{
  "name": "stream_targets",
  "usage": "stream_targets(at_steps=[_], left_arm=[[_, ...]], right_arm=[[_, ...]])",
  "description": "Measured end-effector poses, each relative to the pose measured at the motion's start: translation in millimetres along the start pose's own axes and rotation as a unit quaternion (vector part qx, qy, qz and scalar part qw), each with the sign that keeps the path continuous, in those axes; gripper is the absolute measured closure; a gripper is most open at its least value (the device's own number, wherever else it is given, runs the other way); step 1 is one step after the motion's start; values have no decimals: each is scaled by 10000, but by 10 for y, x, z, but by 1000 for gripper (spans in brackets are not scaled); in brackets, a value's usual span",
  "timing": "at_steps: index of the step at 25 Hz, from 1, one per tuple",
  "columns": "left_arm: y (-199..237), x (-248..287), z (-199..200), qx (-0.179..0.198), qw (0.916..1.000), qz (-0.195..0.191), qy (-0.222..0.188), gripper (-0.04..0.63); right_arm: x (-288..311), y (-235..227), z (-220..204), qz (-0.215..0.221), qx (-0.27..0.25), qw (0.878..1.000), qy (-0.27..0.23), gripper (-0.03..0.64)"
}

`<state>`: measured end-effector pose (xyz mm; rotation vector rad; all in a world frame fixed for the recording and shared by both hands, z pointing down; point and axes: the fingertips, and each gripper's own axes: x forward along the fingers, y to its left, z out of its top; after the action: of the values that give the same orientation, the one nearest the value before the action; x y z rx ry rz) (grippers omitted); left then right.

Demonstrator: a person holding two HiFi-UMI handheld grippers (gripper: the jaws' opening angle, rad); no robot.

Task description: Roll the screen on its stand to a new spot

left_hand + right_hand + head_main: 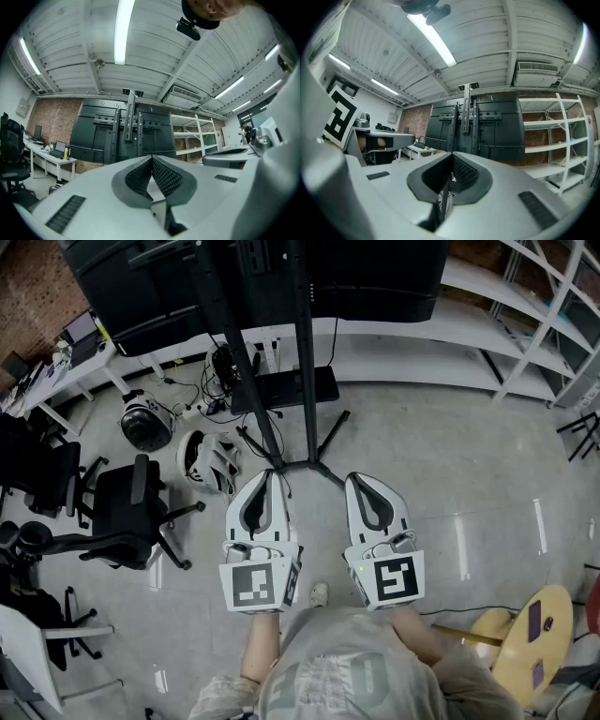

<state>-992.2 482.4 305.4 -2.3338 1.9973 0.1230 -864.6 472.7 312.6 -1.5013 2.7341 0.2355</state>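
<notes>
The large black screen (281, 277) is seen from behind on its black stand (305, 362), whose legs (330, 439) spread over the floor just ahead of me. Both grippers are held low and side by side in front of the stand base, clear of it. My left gripper (272, 472) is shut with nothing between its pads. My right gripper (353, 478) is shut and empty as well. In the left gripper view the screen's back (101, 136) rises beyond the closed tips (151, 158). The right gripper view shows the screen's back (497, 129) past that gripper's tips (452, 154).
A black office chair (127, 512) stands to the left. Two helmet-like headsets (146, 425) (212, 461) and cables lie on the floor by the stand. White shelving (525, 324) runs along the right, a white desk (70, 367) at far left, a round yellow stool (534, 643) at lower right.
</notes>
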Motion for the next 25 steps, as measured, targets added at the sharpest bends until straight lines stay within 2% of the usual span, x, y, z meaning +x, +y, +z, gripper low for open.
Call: stream_targets(at_steps=[10,21,25], left_arm=[[187,0,-58,-64,10000,16,35,580],[788,67,-195,-221,9997,79,49,580],[850,69,-143,-187,9998,93,27,580]], right_arm=[[88,116,-44,-2,-24,10000,92,598],[451,437,-86,-33,202,9998,24,597],[475,448,-86,-43,326,9995,20,597]])
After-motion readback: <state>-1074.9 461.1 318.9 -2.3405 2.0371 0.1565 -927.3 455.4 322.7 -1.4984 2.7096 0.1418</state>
